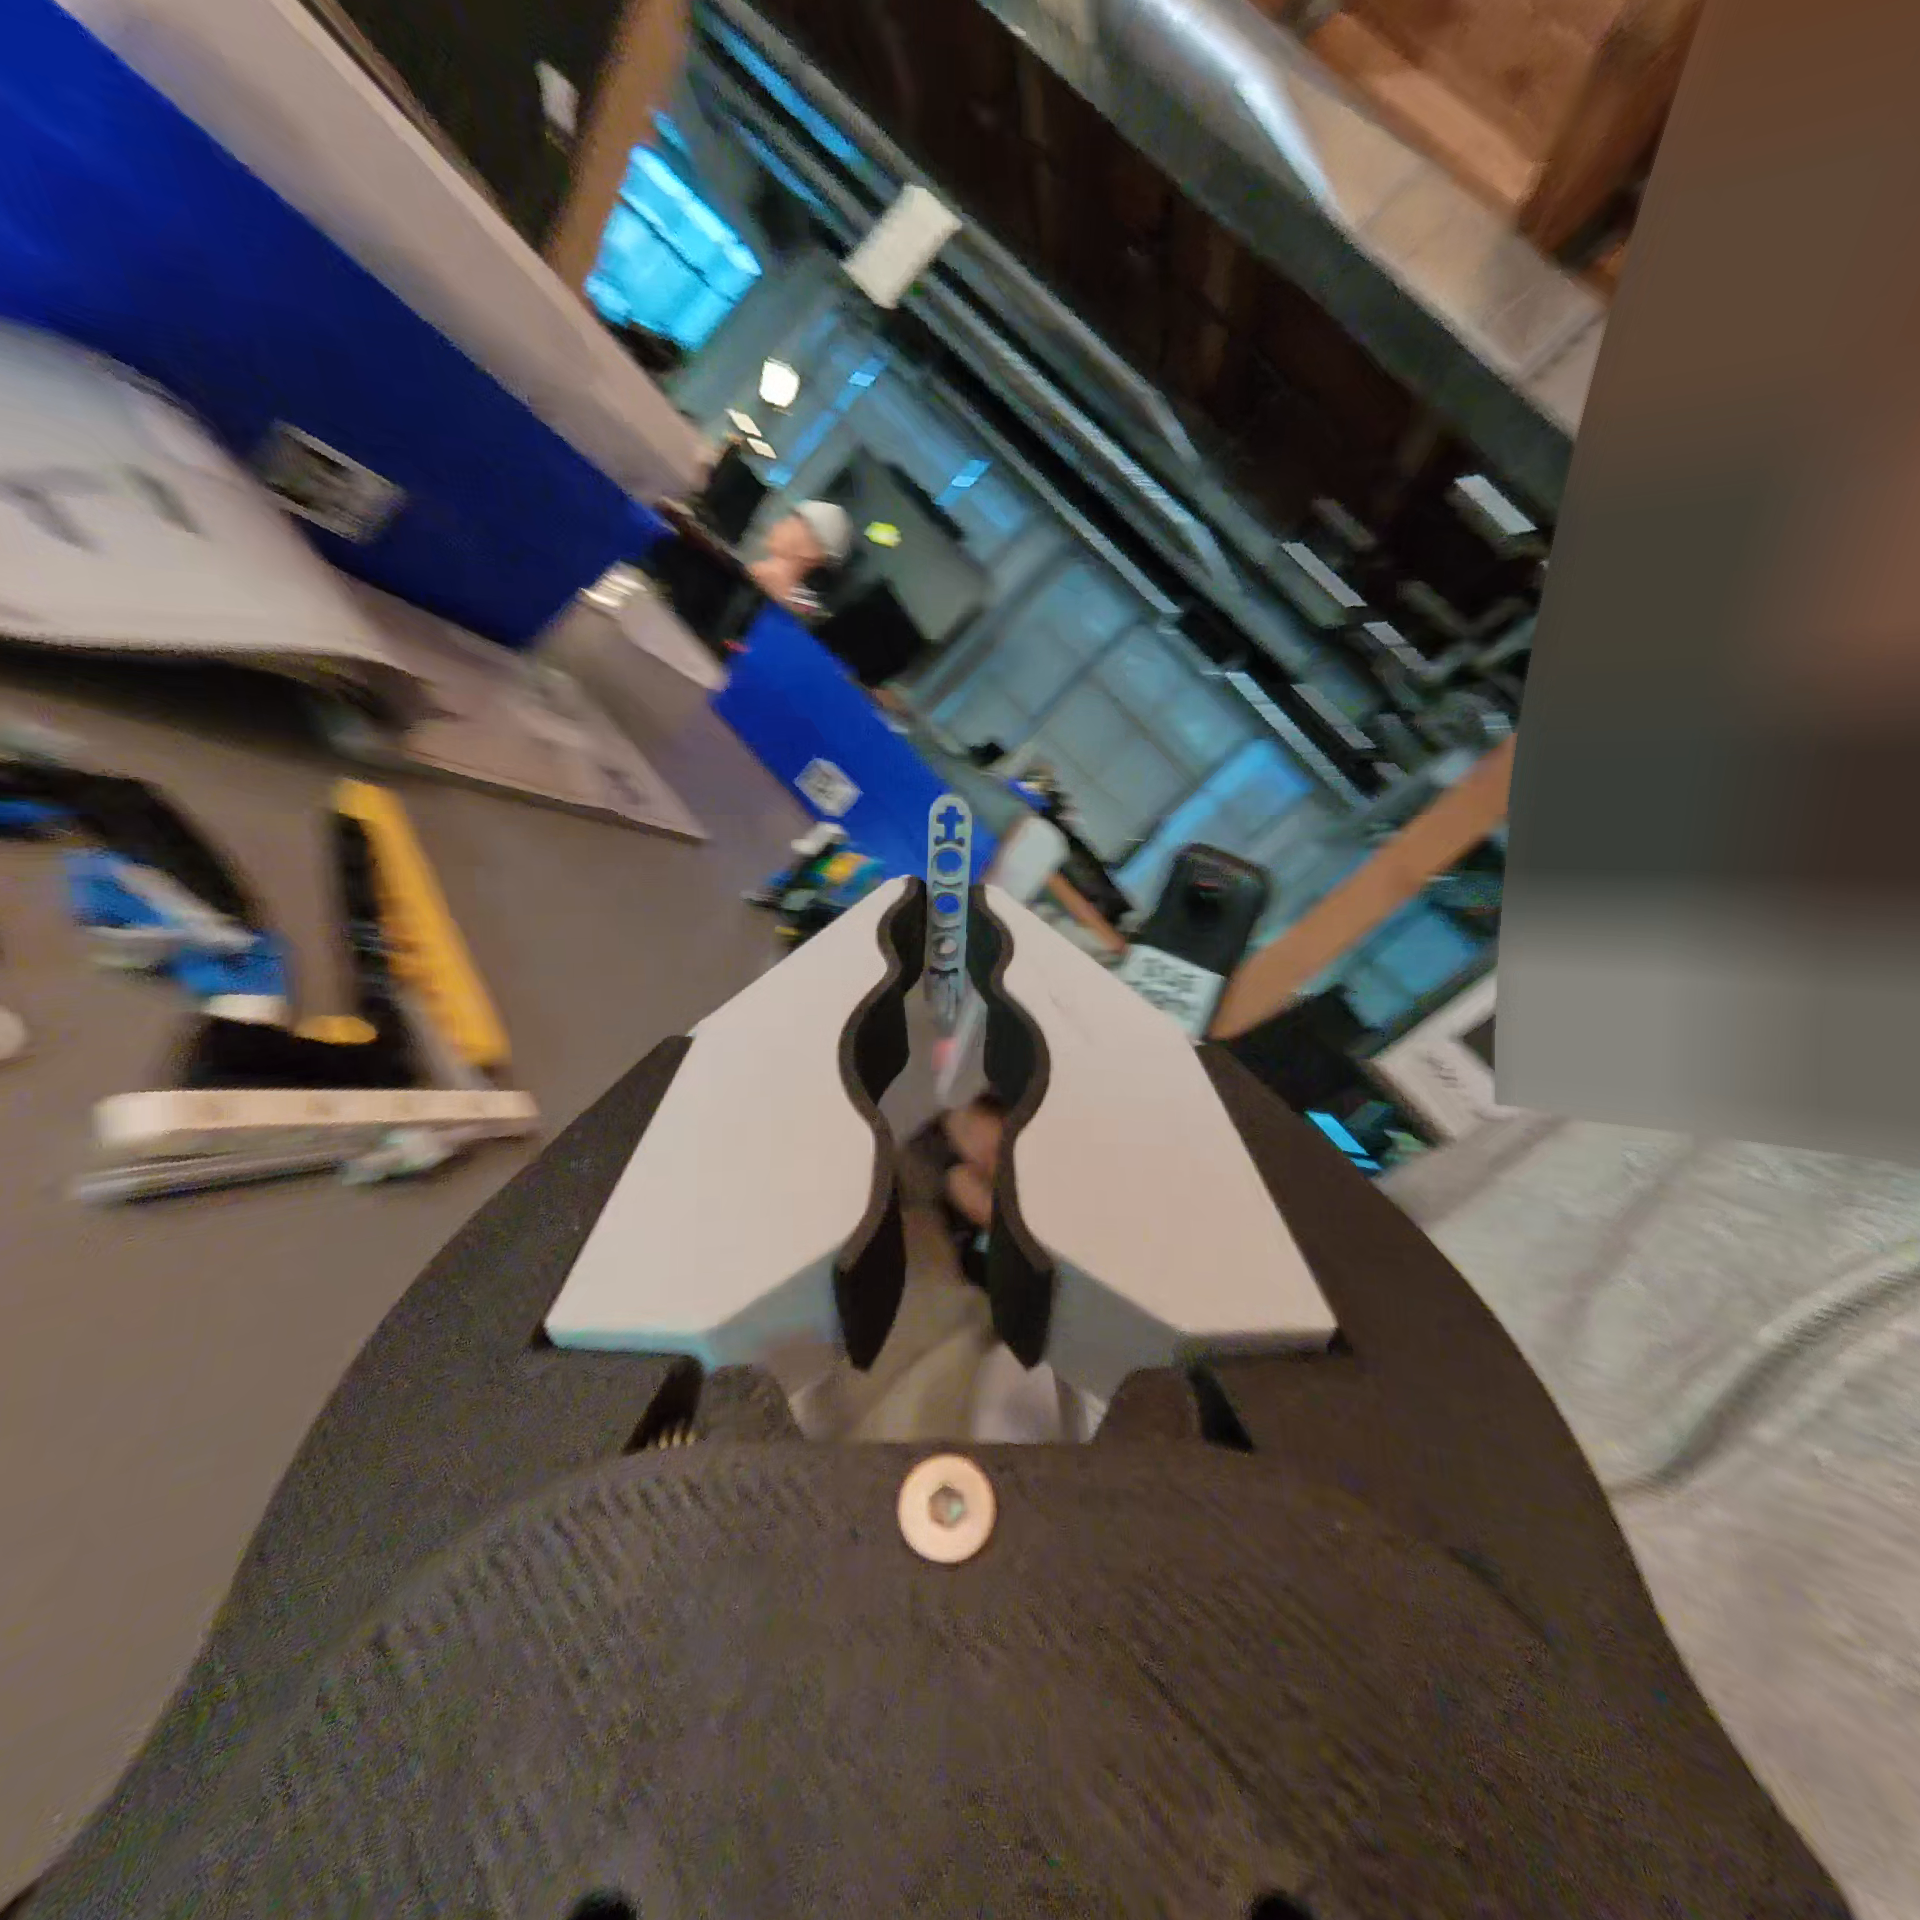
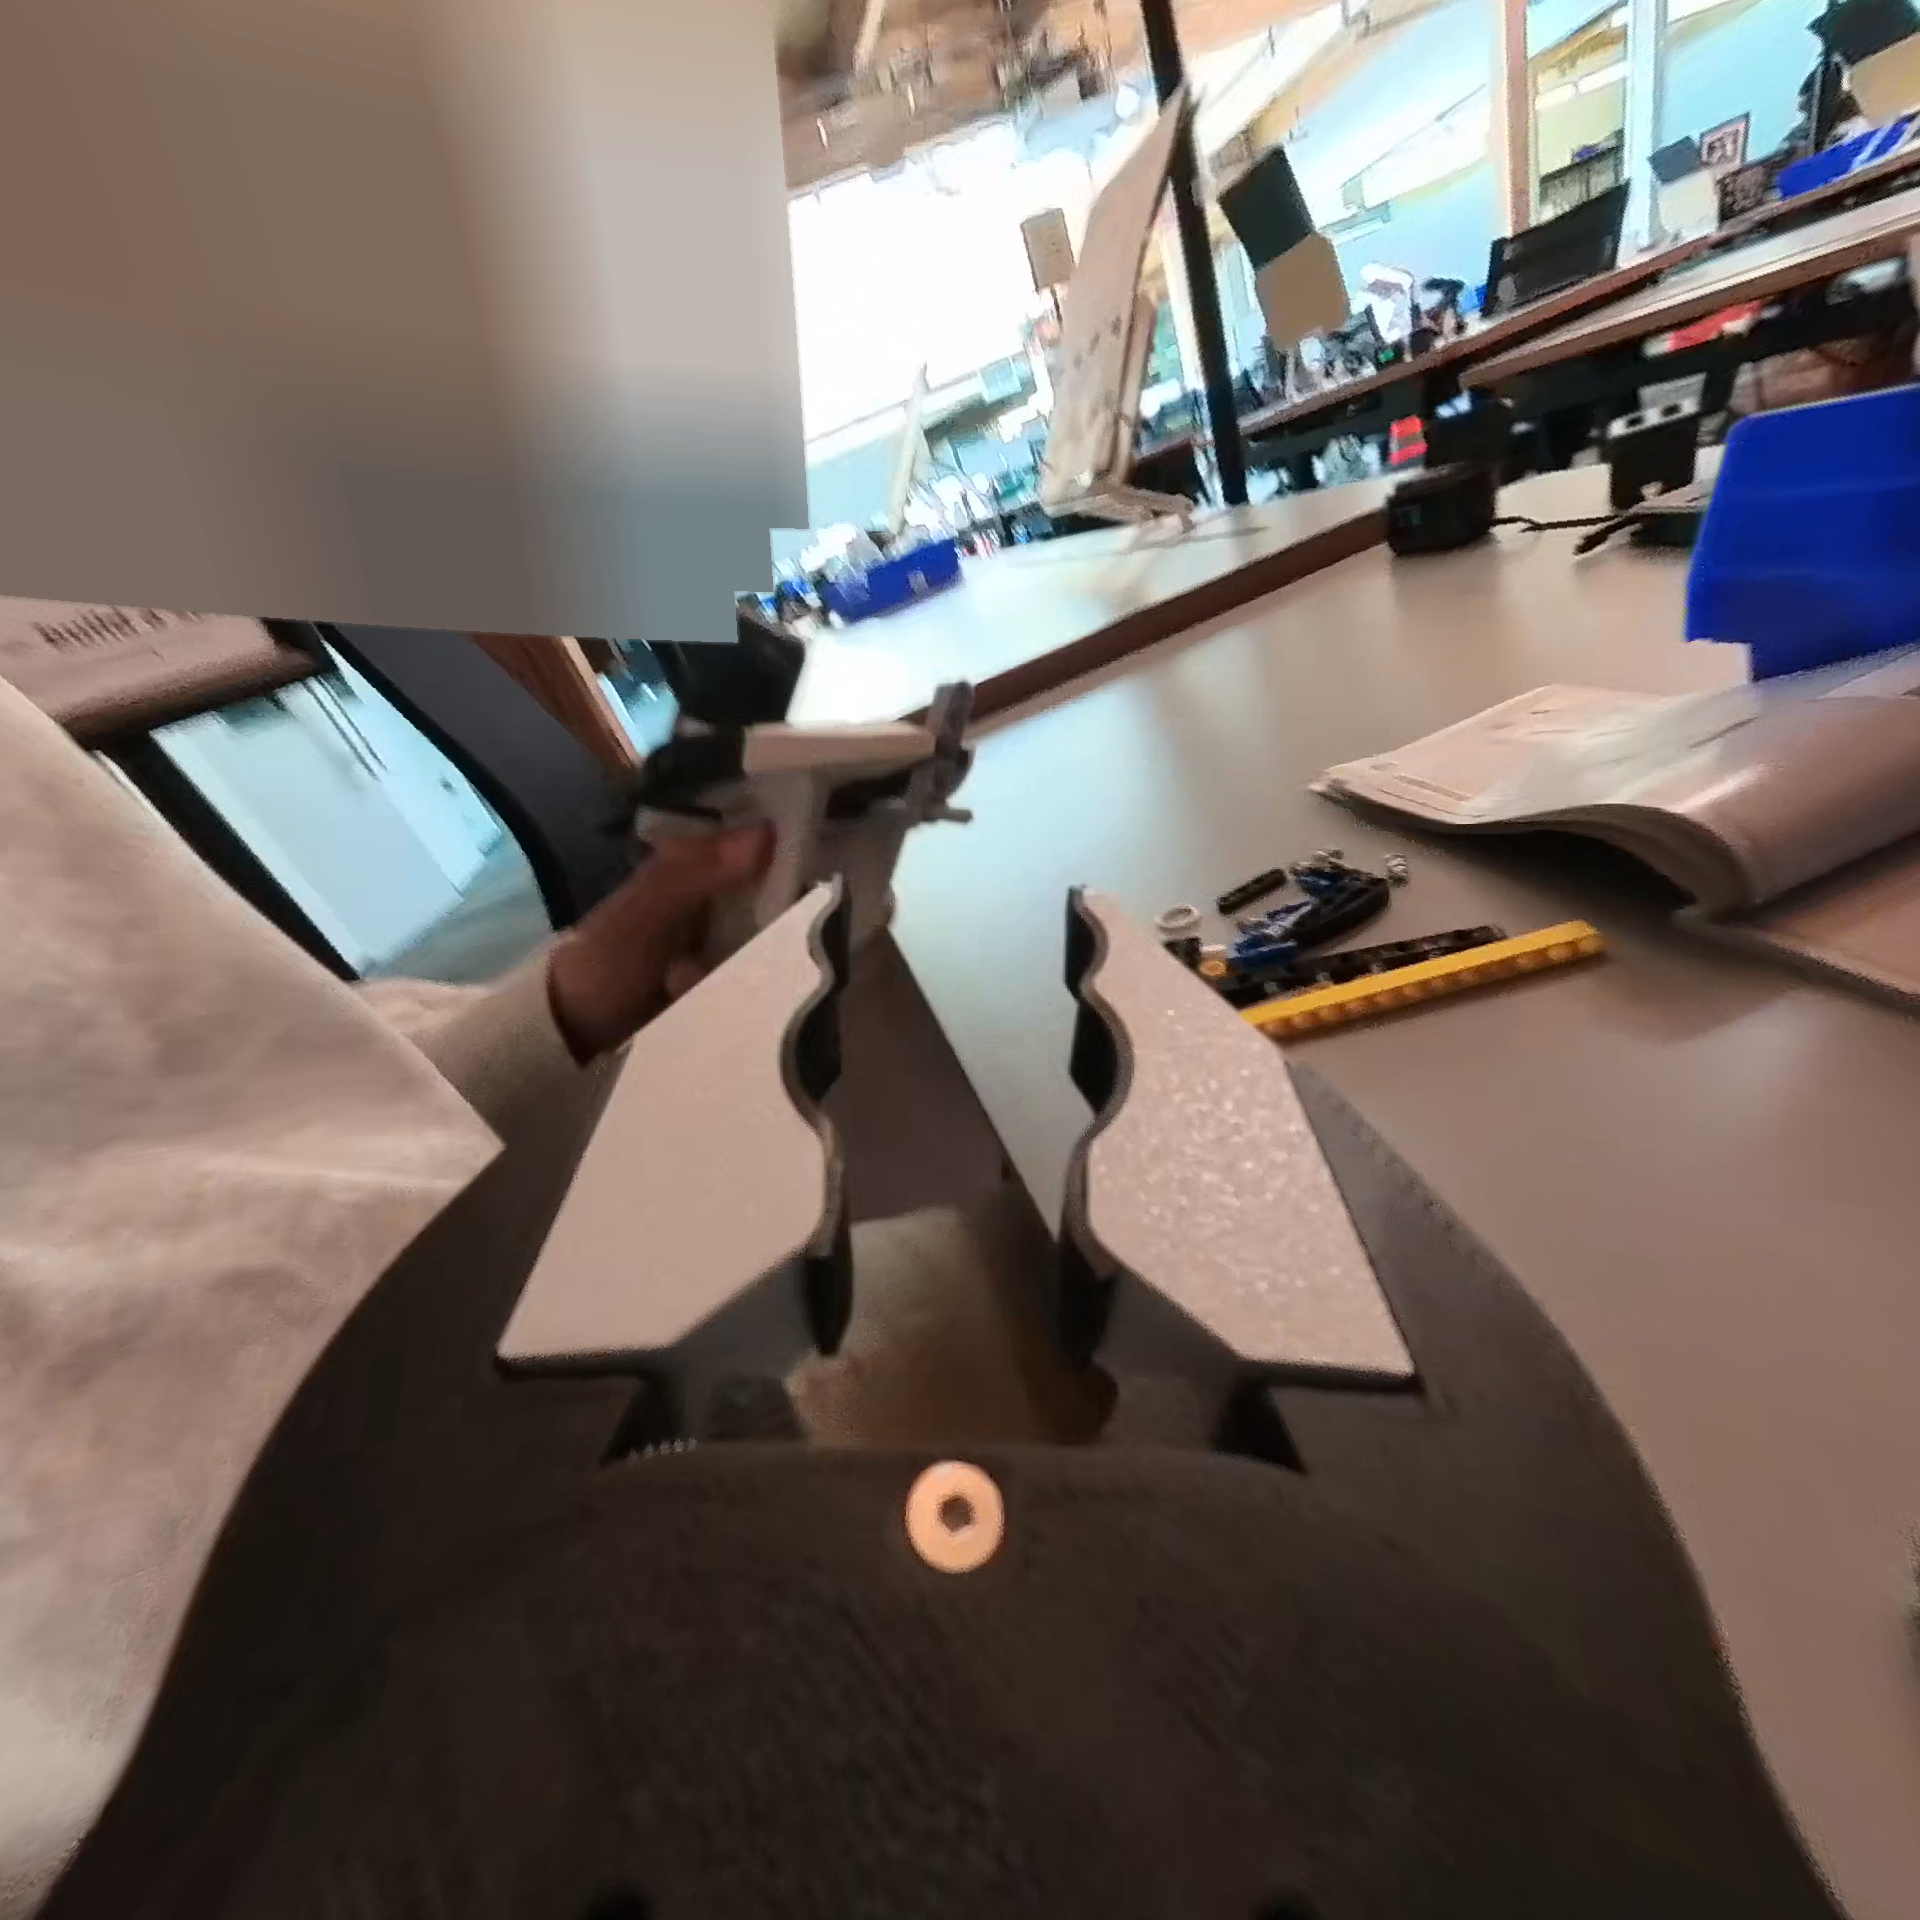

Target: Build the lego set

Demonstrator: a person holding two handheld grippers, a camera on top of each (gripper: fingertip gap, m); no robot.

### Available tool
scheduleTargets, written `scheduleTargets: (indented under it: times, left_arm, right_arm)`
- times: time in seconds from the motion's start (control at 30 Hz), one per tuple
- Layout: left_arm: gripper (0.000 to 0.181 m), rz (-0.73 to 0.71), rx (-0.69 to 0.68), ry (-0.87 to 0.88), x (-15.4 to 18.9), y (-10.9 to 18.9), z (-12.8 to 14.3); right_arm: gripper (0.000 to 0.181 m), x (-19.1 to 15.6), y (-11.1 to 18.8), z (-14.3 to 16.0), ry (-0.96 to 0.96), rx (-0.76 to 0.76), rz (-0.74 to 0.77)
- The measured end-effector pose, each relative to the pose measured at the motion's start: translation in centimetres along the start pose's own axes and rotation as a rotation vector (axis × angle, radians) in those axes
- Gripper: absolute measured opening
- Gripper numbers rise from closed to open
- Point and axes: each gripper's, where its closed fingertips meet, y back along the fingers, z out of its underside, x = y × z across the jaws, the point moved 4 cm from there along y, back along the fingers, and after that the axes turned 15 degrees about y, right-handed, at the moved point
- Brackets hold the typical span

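So the left gripper is clamped tight on a thin grey Technic liftarm, long axis poking straight out past the tips toward 12 o'clock, lifted well off the table. The right gripper is wide open with nothing in it. From the right wrist view the held liftarm sits around 11 o'clock, just beyond the fingertips. The loose stuff, a yellow beam and a pile of black and blue pieces, lies off at 2 o'clock, nearer the right gripper. I'd guess right grabs the next part.
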Motion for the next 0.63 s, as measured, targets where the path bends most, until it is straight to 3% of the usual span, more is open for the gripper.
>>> scheduleTargets:
  times: [0.13,0.27,0.4,0.63]
  left_arm:
    - [0.004,-0.233,0.087,-0.179,-1.1,3.8,-3.2]
    - [0.004,-0.342,0.107,-0.288,-1.4,5.9,-4.4]
    - [0.004,-0.319,0.126,-0.246,-1.9,6.6,-4.8]
    - [0.004,-0.276,0.172,-0.150,-2.4,7.7,-5.6]
  right_arm:
    - [0.035,0.3,-1.8,1.8,0.199,-0.244,0.059]
    - [0.036,0.2,-4.4,3.7,0.382,-0.459,0.060]
    - [0.040,0.2,-7.5,5.3,0.435,-0.609,0.016]
    - [0.027,0.9,-11.5,7.5,0.512,-0.788,-0.028]
